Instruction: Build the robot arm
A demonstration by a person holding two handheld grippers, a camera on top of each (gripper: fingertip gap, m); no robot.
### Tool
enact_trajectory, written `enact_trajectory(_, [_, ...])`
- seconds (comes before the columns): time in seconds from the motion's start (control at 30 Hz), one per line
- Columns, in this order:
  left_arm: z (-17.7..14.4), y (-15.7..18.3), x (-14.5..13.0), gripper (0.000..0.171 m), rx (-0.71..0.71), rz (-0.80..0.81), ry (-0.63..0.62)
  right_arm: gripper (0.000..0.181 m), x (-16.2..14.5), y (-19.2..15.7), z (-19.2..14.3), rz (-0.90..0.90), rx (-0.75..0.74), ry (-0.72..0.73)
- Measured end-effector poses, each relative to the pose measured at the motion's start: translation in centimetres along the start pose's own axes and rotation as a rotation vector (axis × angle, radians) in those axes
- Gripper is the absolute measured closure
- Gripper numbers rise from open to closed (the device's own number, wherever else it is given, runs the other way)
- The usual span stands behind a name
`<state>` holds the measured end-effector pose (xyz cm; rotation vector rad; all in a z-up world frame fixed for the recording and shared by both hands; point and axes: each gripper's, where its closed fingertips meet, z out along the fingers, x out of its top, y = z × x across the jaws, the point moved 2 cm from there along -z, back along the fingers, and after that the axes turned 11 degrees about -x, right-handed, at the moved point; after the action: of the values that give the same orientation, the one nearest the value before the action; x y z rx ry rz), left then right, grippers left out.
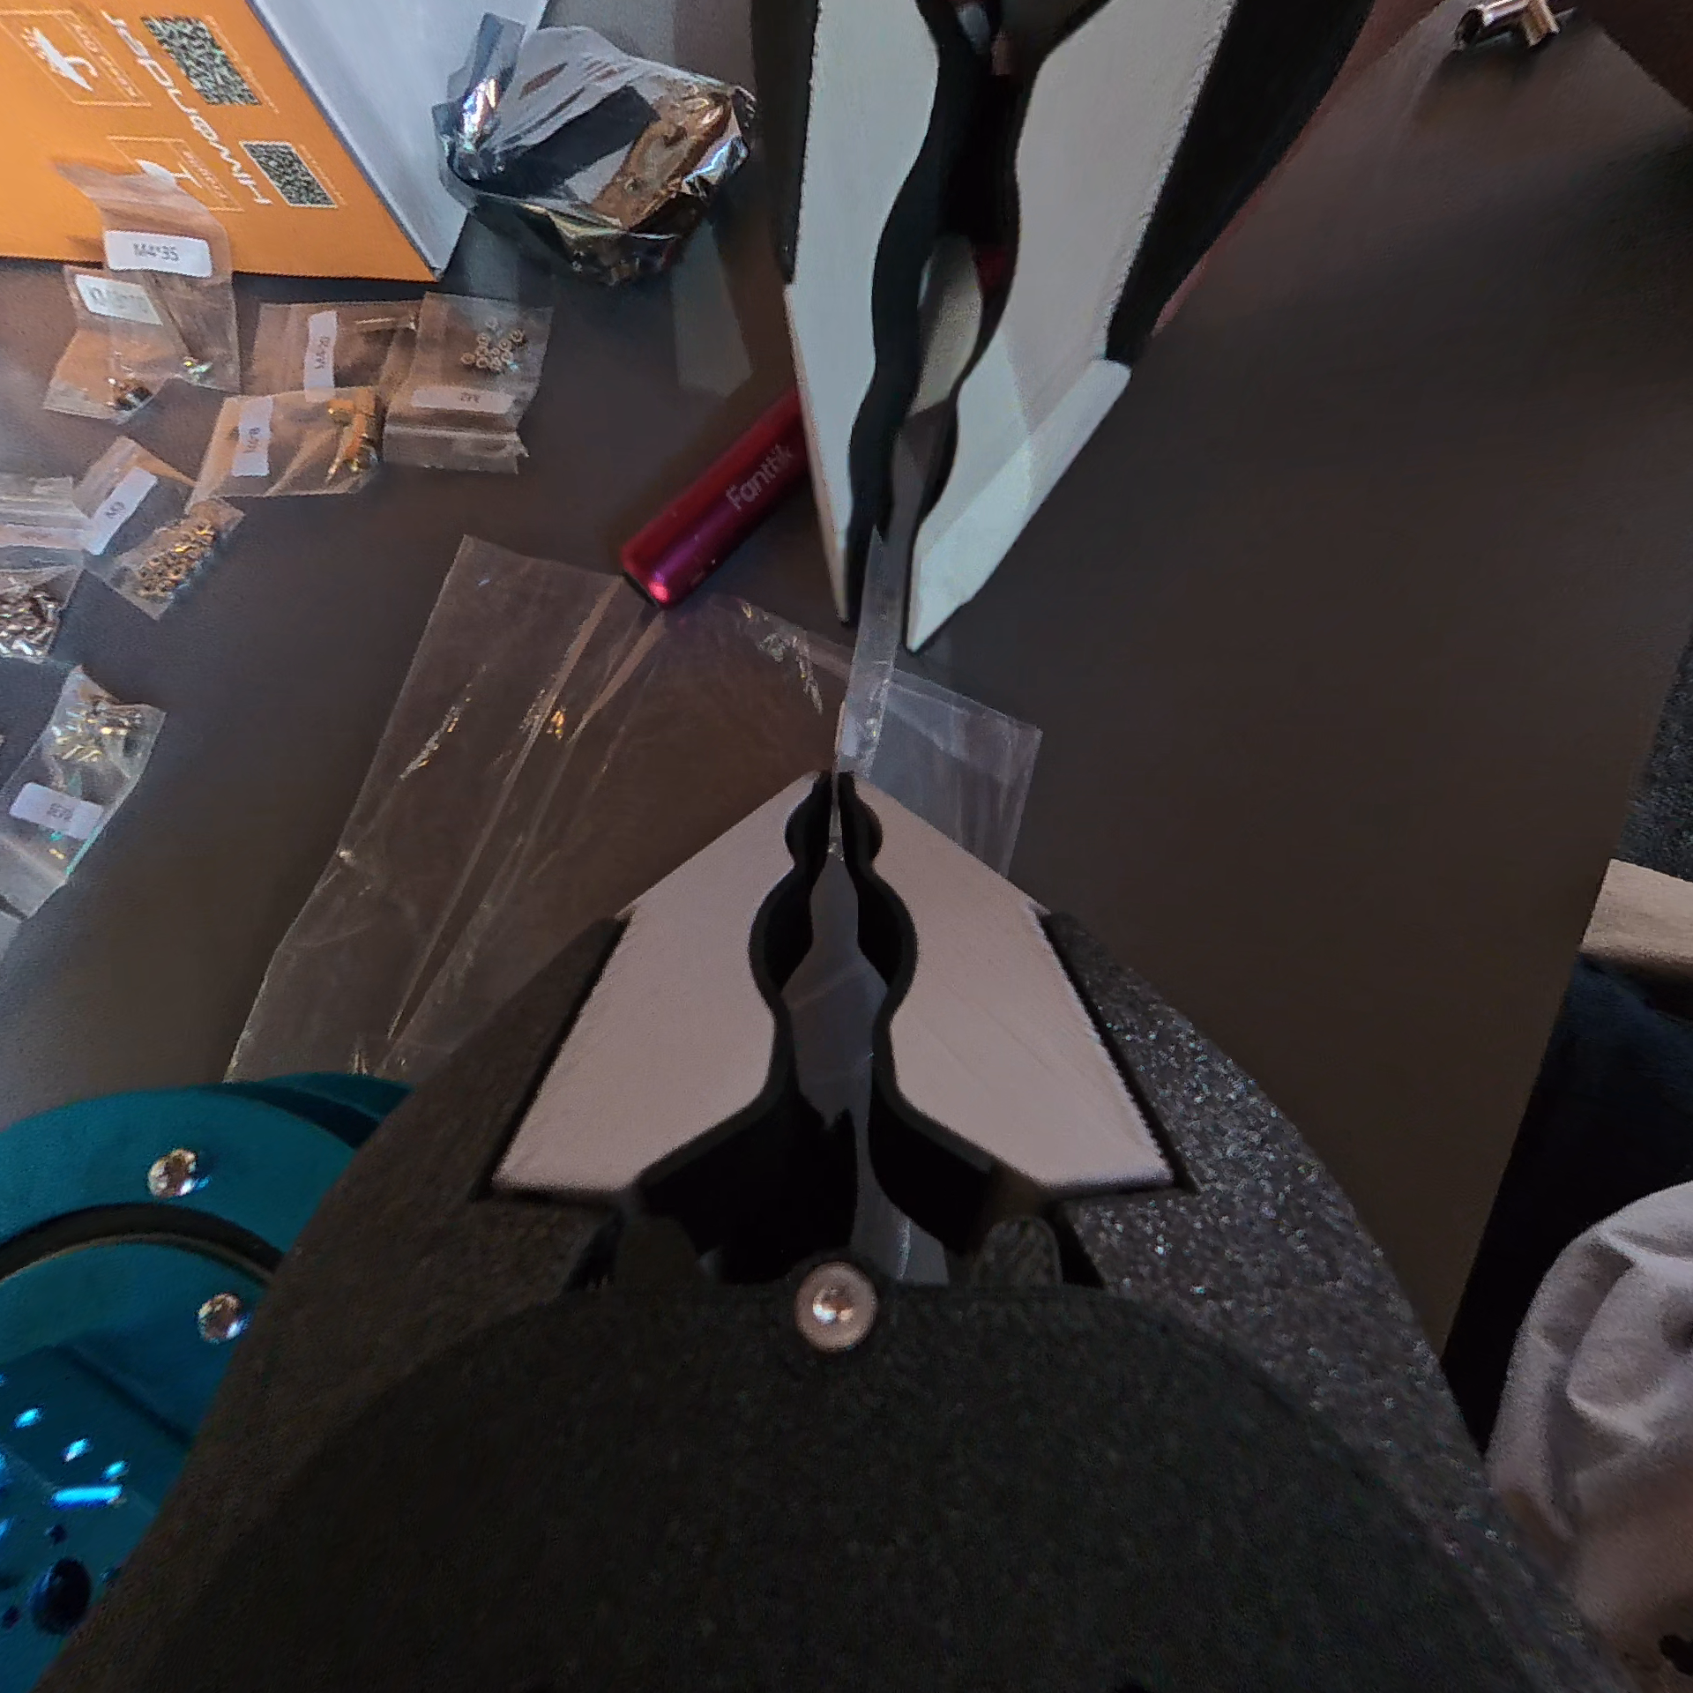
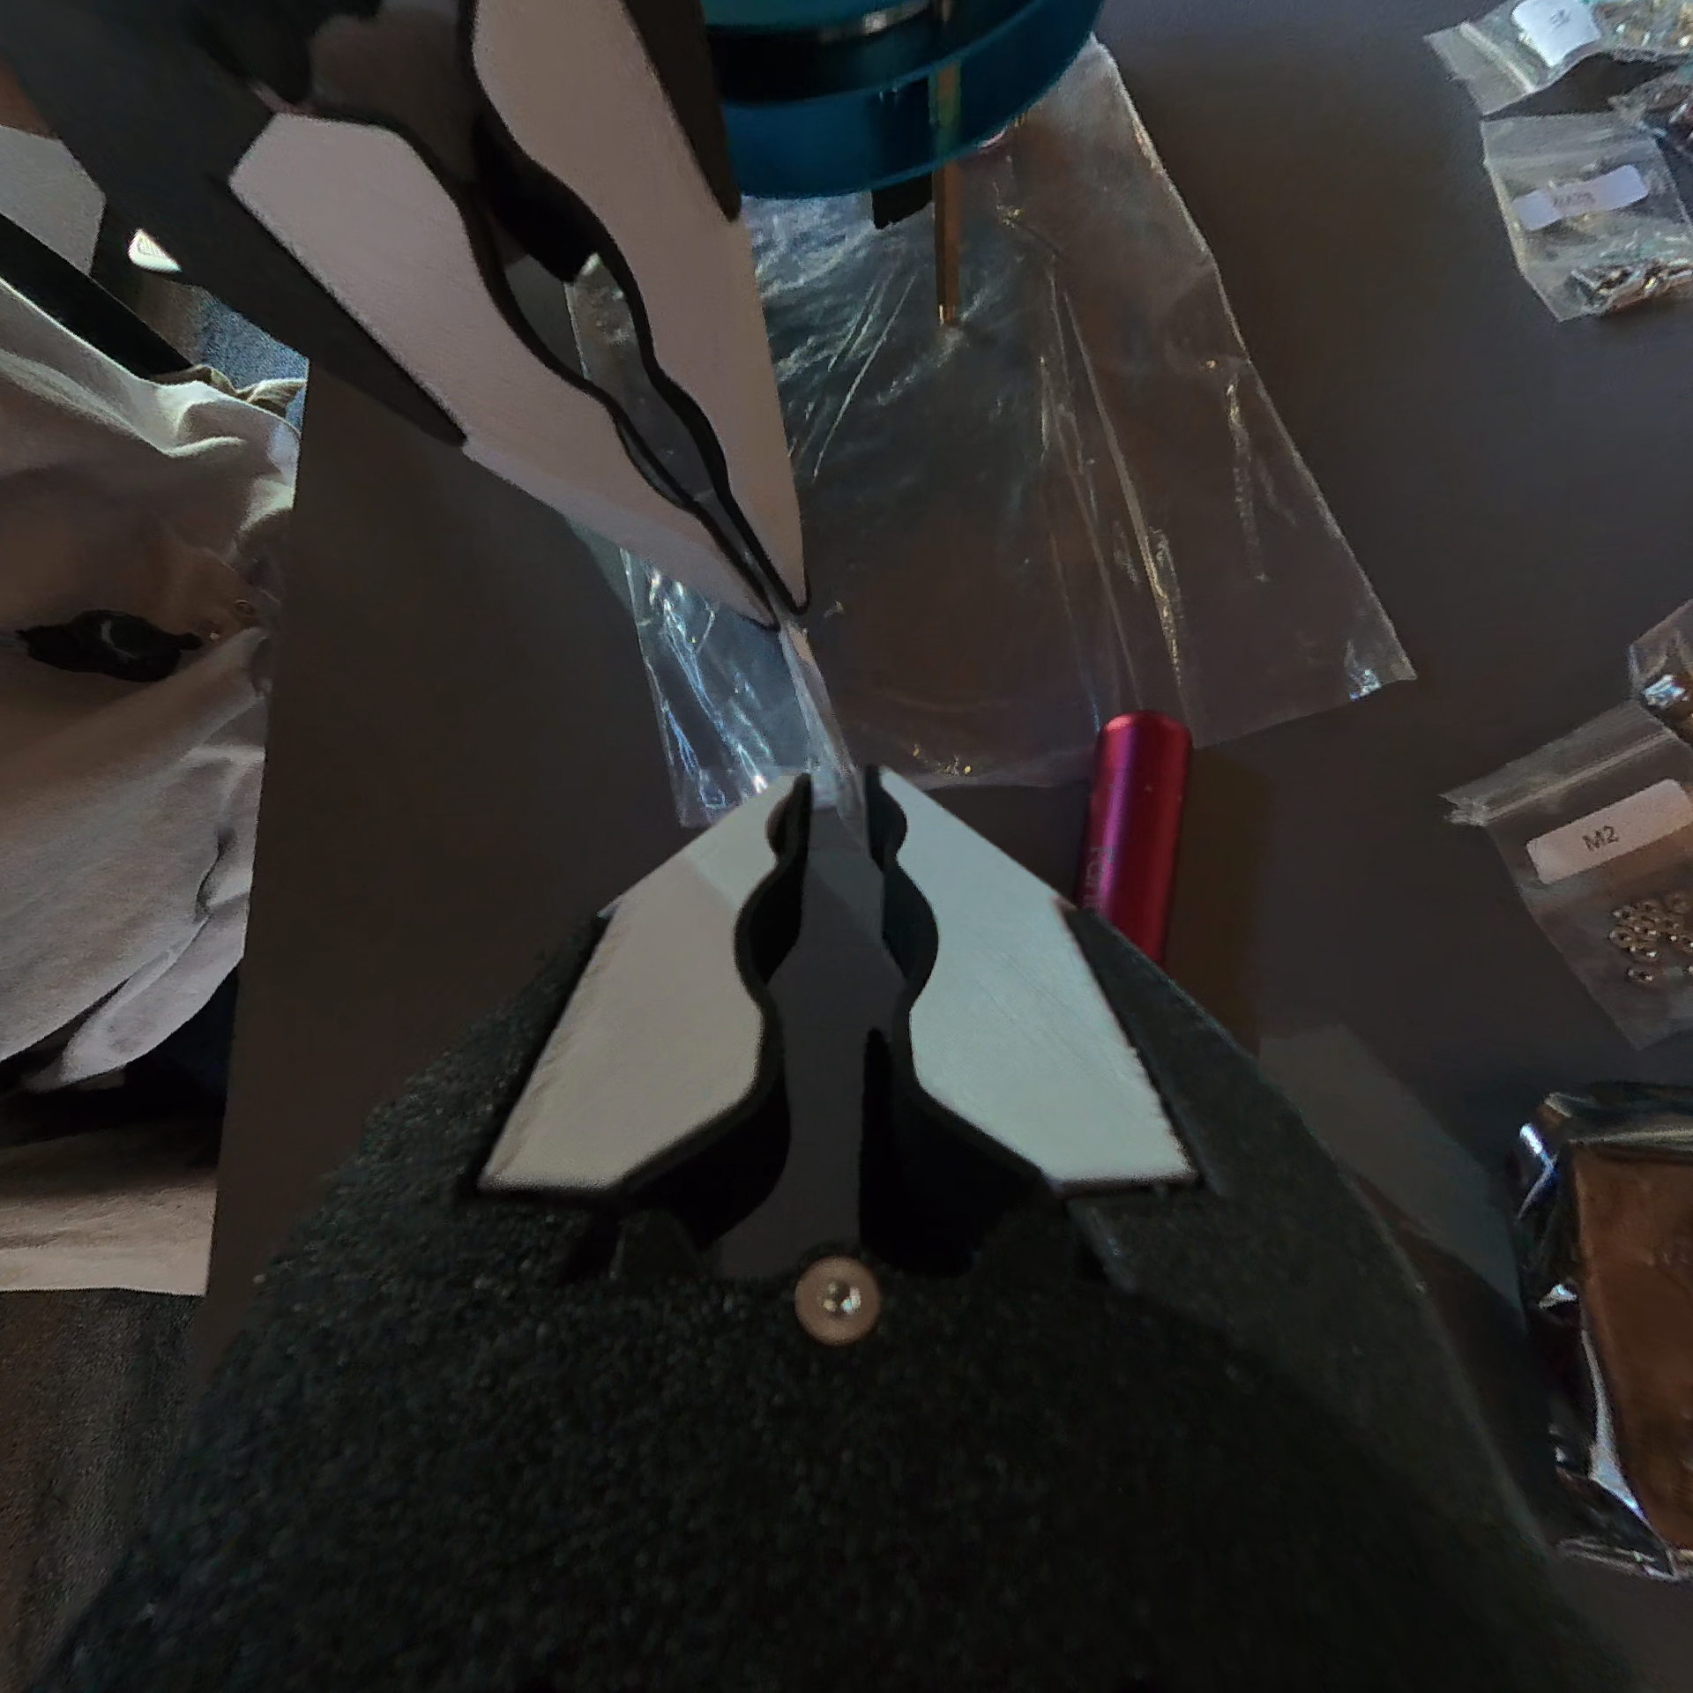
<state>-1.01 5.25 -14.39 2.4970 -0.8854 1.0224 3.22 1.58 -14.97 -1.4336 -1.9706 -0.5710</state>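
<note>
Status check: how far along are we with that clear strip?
Done: left gripper is clamped on the clear plastic strip. In hand: the strip runs into the narrow gap of the right gripper; grip there unclear. Left: large clear bag lies flat, red cylinder beside it, neither held.

Right gripper (image 2: 835,786) and left gripper (image 2: 783,612) pinch a clear plastic strip (image 2: 806,682) between them; a magenta cylinder (image 2: 1136,824) lies just beside the right gripper.
</note>
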Motion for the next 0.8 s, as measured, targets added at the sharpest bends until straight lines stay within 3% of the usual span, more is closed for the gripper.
enact_trajectory(0.13, [0.2, 0.3, 0.6, 0.171, -0.009, -0.002, 0.004, 0.154, 1.0, 0.0, 0.2, -0.012, -0.020, 0.058])
enact_trajectory(0.2, [0.4, 0.6, 0.8, 0.170, -0.015, 0.018, 0.000, 0.154, 1.5, -0.2, 0.3, -0.030, -0.030, 0.082])
enact_trajectory(0.33, [0.3, 0.6, 1.2, 0.170, 0.012, 0.033, 0.009, 0.181, 1.2, -0.8, 0.7, -0.096, -0.038, 0.069])
enact_trajectory(0.37, [0.1, 0.5, 1.2, 0.170, 0.020, 0.024, 0.017, 0.181, 1.3, -0.9, 0.6, -0.115, -0.045, 0.077])
enact_trajectory(0.53, [-5.8, 0.3, 0.8, 0.159, 0.110, -0.010, 0.151, 0.181, 1.2, -0.5, 0.4, -0.094, -0.059, 0.064])
enact_trajectory(0.8, [-12.8, 0.2, -5.1, 0.160, 0.256, -0.167, 0.309, 0.181, 1.0, -0.5, 1.0, -0.072, -0.048, 0.043])
